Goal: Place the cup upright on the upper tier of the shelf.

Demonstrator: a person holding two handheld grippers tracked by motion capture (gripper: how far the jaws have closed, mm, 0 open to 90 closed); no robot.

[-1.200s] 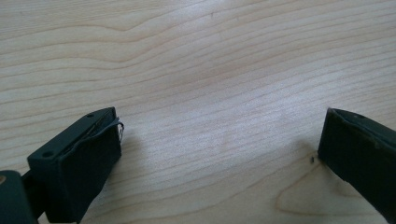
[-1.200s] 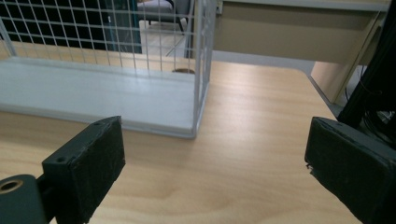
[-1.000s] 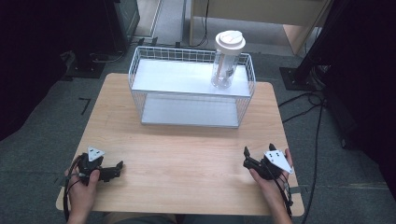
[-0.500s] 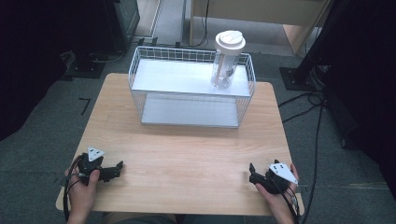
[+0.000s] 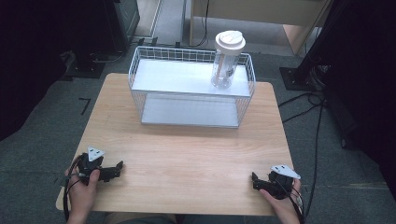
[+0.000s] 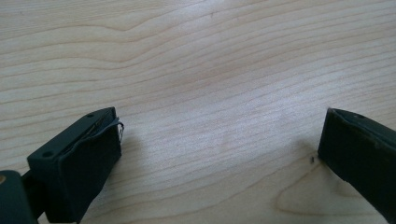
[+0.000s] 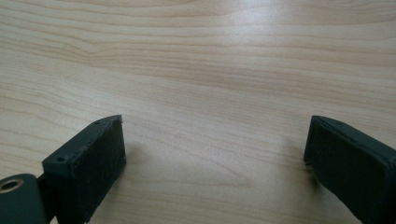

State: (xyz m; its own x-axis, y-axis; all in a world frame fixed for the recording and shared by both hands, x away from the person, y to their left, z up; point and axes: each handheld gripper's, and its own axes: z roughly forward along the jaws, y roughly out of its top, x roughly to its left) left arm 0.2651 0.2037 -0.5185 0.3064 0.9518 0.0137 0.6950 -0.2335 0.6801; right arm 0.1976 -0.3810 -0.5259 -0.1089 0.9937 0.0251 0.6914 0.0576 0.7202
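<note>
1. While both grippers rest low on the near edge of the wooden table (image 5: 187, 154), we take the clear bottle (image 5: 226, 61) in the wire basket (image 5: 140, 70) as the thing to be handled, since nothing else stands within reach.
2. It stands upright on the basket's white upper shelf, toward the right end and near the back rim, well apart from both grippers.
3. Its long axis runs vertically, with the wide pale lid at the top and the narrower clear body below.
4. We judge it light and stiff, a hard plastic or glass wall that could be slippery under the pads; something pale sits inside, too small to identify.
5. A hold around the clear body, under the overhanging lid, looks safest to us, because the lid's lip would stop it from sliding down.
6. Our left gripper (image 5: 115, 169) has its jaws spread wide over bare wood, holding nothing.
7. Our right gripper (image 5: 256, 181) is likewise wide apart and empty.
8. Being tall and narrow, the bottle may tip if nudged sideways.
</note>
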